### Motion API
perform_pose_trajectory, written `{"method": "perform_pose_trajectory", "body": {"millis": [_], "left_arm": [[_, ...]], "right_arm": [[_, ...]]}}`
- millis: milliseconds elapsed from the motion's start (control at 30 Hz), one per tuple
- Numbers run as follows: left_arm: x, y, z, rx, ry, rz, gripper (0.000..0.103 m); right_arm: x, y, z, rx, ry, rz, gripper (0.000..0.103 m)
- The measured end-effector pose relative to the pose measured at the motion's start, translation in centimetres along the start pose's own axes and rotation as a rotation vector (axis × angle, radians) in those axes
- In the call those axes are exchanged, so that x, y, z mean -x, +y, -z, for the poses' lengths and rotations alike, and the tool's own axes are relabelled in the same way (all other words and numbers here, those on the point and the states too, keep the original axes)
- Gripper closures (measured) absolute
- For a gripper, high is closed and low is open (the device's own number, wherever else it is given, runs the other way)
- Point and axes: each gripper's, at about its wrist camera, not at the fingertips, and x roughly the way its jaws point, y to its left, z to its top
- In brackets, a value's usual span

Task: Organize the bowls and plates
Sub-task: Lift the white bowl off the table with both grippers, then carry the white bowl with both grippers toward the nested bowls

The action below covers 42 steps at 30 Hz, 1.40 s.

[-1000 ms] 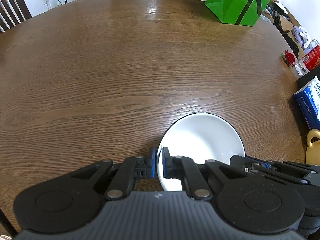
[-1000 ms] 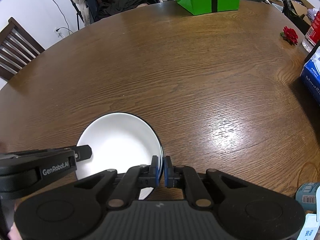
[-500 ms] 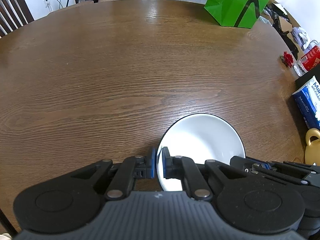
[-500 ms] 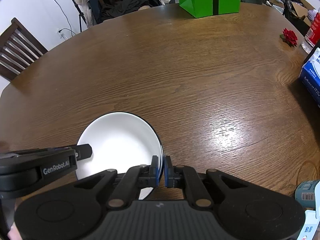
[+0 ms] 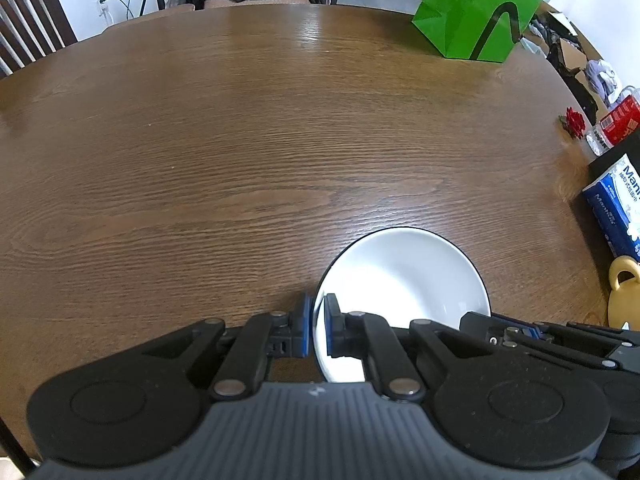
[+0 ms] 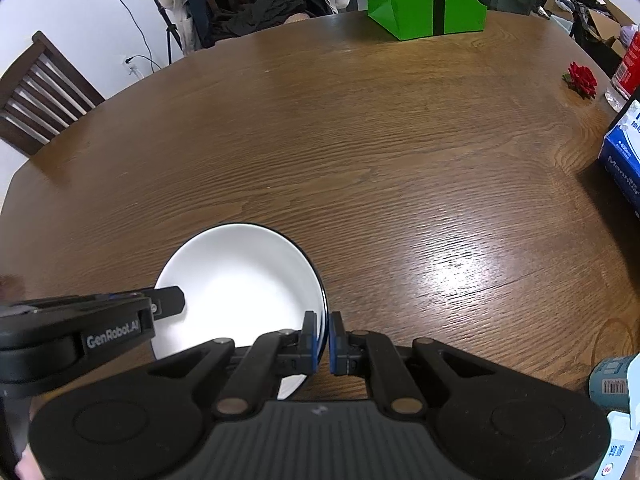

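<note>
A white bowl with a thin dark rim [image 5: 404, 276] is near the front edge of the round wooden table [image 5: 240, 140]. My left gripper [image 5: 316, 330] is shut on the bowl's left rim. My right gripper [image 6: 324, 340] is shut on the bowl's right rim, and the bowl [image 6: 240, 280] lies to its left in the right wrist view. Each gripper shows at the side of the other's view. Whether the bowl rests on the table or is held just above it cannot be told.
A green paper bag [image 5: 480, 8] stands at the table's far side. A blue tissue pack [image 5: 616, 204], a red flower [image 5: 575, 122], a red-labelled bottle [image 5: 614, 122] and a yellow object [image 5: 624, 292] are at the right edge. Wooden chairs [image 6: 44, 96] stand behind the table.
Both grippers have kept their hold on the bowl. The views have shifted slightly, so the far side of the table and the green bag sit a little lower in frame.
</note>
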Motion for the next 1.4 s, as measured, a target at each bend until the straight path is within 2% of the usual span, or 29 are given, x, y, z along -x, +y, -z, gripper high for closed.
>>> {"method": "perform_pose_trajectory", "body": {"millis": [633, 1400], "left_arm": [[2.3, 1.0, 2.0, 0.031, -0.039, -0.016, 0.095], [6.2, 2.3, 5.4, 0.068, -0.086, -0.039, 0.095]], "right_arm": [[1.5, 1.2, 0.9, 0.048, -0.013, -0.022, 0.097], [4.3, 2.8, 3.7, 0.099, -0.034, -0.053, 0.097]]}}
